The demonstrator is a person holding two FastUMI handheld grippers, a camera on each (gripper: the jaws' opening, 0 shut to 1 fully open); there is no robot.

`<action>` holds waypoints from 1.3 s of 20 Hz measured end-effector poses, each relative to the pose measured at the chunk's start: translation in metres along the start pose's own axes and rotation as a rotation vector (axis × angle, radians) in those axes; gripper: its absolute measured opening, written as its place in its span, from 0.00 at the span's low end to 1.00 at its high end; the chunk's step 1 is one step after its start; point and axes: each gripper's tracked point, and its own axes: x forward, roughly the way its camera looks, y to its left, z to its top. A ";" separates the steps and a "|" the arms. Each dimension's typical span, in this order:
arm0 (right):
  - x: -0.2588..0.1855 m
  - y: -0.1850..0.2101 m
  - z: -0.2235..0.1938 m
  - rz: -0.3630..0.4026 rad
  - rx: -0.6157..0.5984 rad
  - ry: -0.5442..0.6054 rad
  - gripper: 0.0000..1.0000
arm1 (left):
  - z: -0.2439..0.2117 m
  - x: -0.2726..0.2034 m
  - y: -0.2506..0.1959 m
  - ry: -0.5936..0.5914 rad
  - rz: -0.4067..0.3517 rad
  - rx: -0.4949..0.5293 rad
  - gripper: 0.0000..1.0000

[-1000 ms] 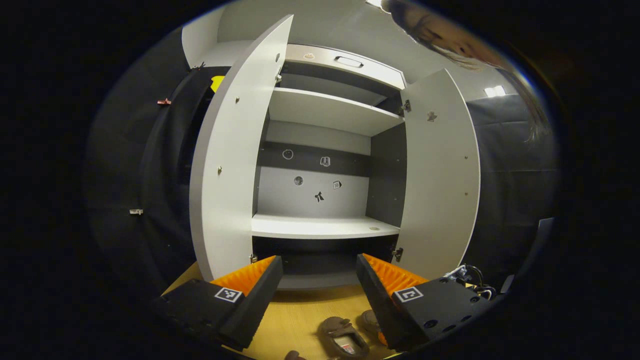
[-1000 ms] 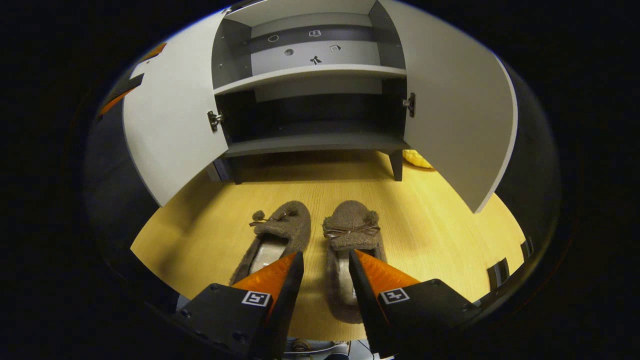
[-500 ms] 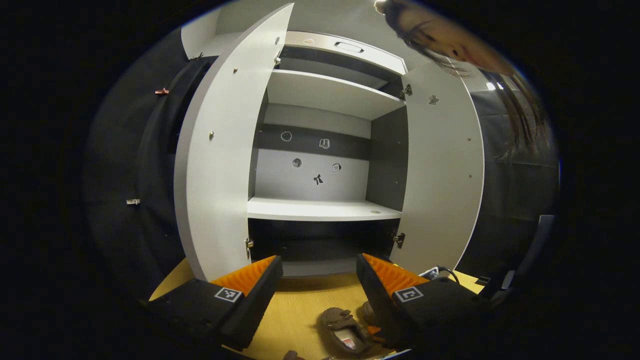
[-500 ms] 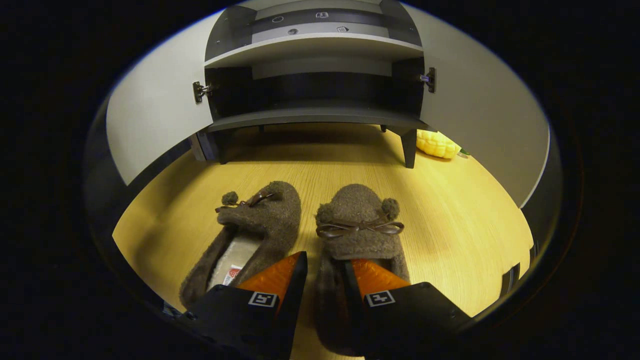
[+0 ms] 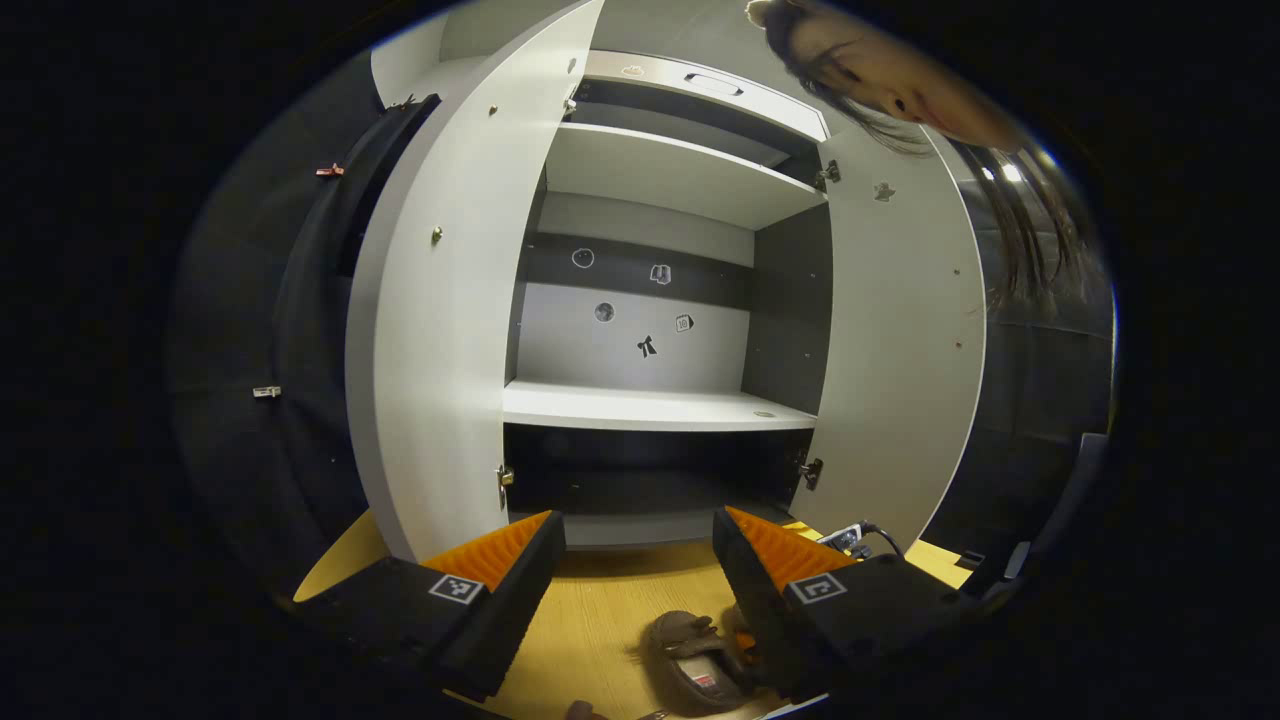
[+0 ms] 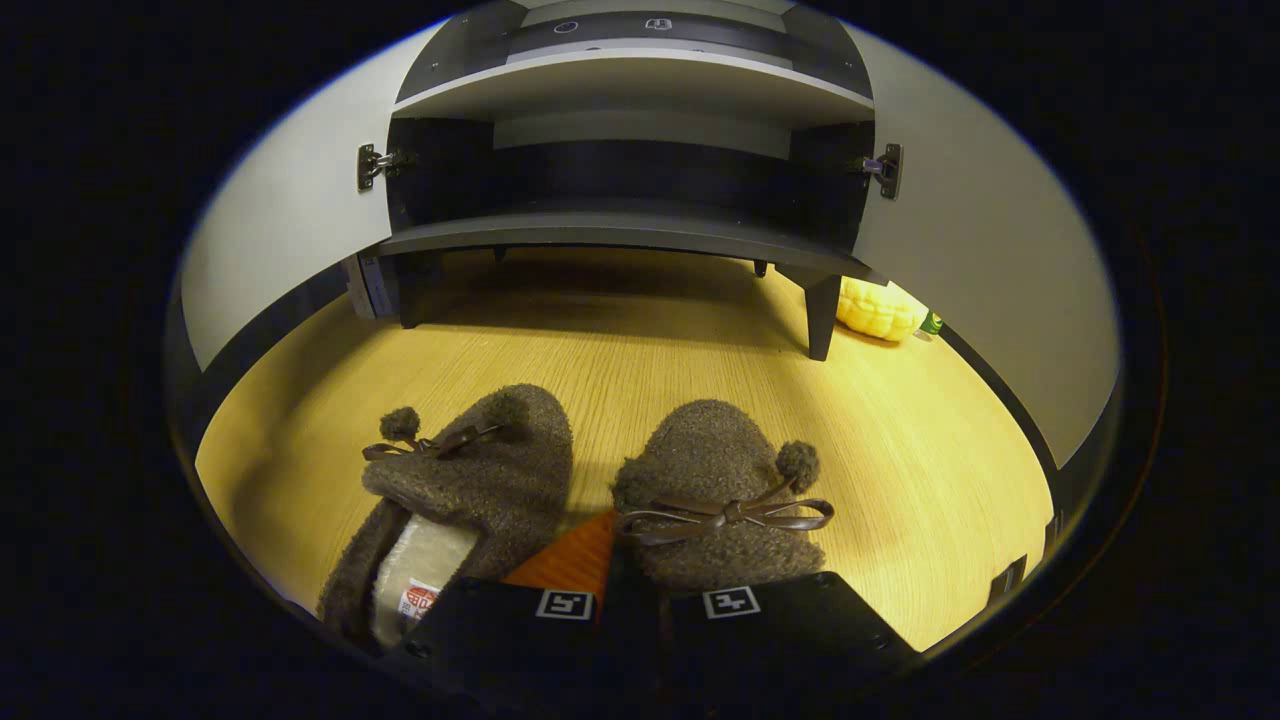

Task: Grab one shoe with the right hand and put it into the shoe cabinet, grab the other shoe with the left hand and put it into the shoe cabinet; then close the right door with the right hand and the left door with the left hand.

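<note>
On the wooden floor (image 6: 690, 350), right gripper (image 6: 640, 585) clamps right shoe (image 6: 715, 490).

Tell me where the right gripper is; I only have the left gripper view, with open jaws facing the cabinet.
Observer: In the right gripper view, the right gripper is down at the right-hand shoe, with one finger between the two shoes.
Operator: Has it gripped?
Observer: The jaws are drawn close, but the other finger is hidden under the shoe's upper, so I cannot tell.
Operator: Anything else on the floor?
Observer: A yellow object lies just beyond the cabinet's front leg.
</note>
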 end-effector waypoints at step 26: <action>-0.137 -0.007 0.356 0.133 -0.038 -0.537 0.05 | 0.076 -0.035 -0.035 -0.112 0.064 0.059 0.94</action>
